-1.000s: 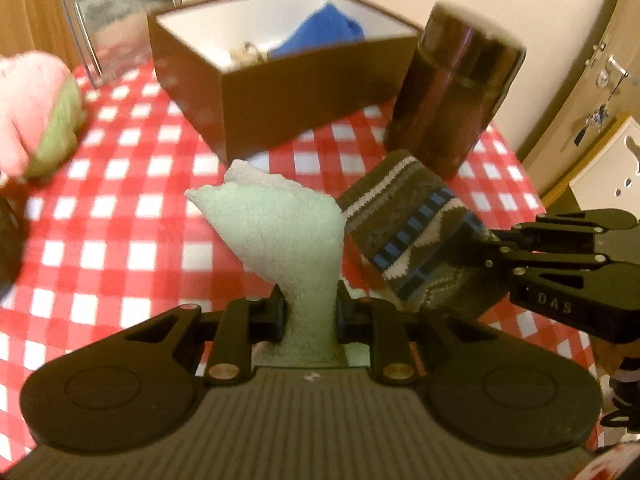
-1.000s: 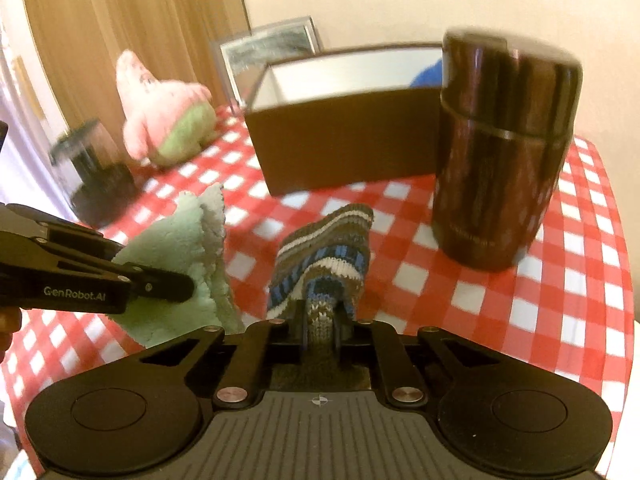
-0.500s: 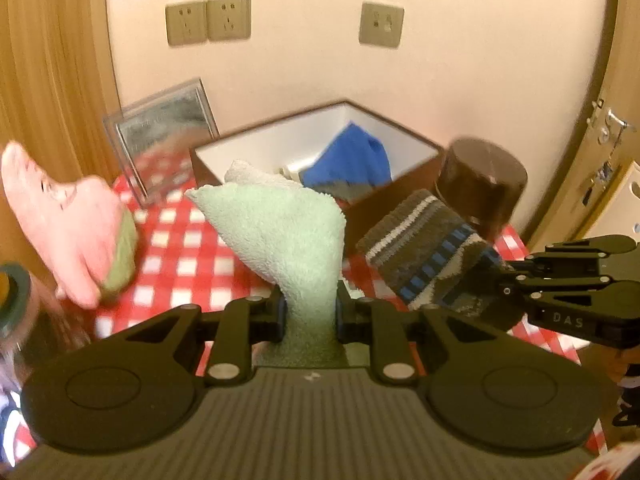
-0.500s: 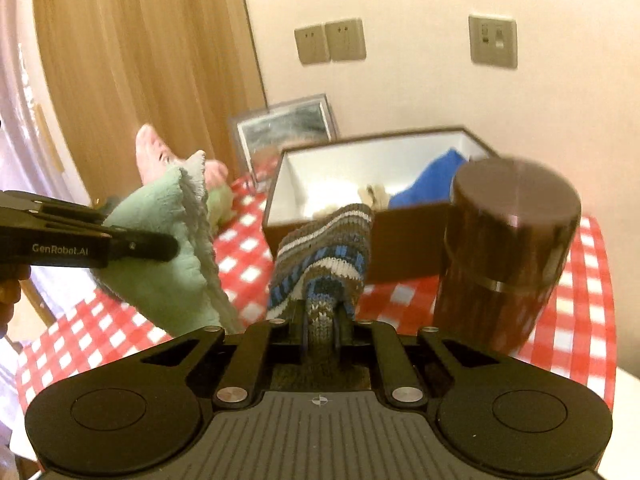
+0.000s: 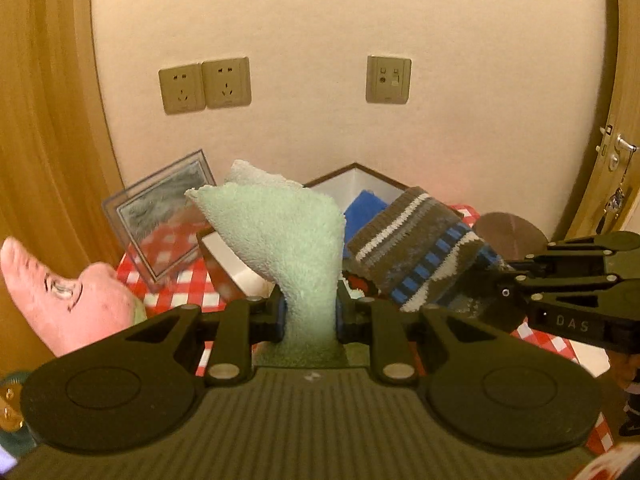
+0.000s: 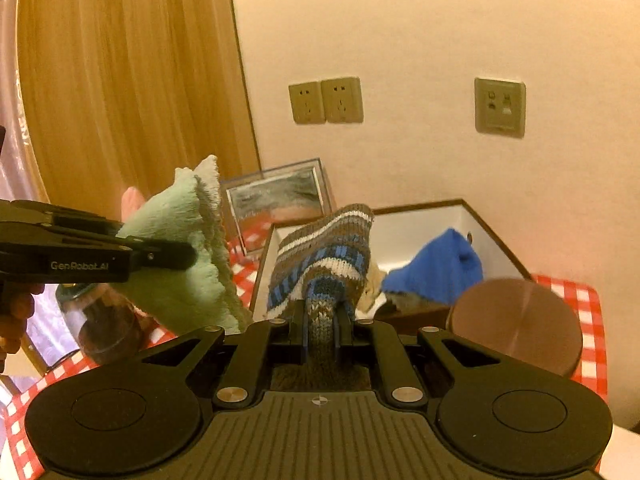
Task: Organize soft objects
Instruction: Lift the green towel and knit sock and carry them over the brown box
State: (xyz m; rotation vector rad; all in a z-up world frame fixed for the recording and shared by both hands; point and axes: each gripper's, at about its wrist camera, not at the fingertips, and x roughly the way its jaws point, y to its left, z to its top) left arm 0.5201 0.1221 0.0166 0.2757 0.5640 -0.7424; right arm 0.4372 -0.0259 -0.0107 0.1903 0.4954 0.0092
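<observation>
Clamping fluffy mint-green towel (image 5: 288, 236), left gripper (image 5: 310, 314); right gripper (image 6: 322, 326) pinching striped brown-blue knit sock (image 6: 324, 252); both above white-lined brown box (image 6: 492, 236).

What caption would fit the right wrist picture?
Right gripper holding a striped knitted sock above the brown box, beside a green cloth.

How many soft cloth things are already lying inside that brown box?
2 that I can see: a blue cloth against the box's right side, and a pale beige piece beside it on the left. More may be hidden behind the striped sock.
</observation>
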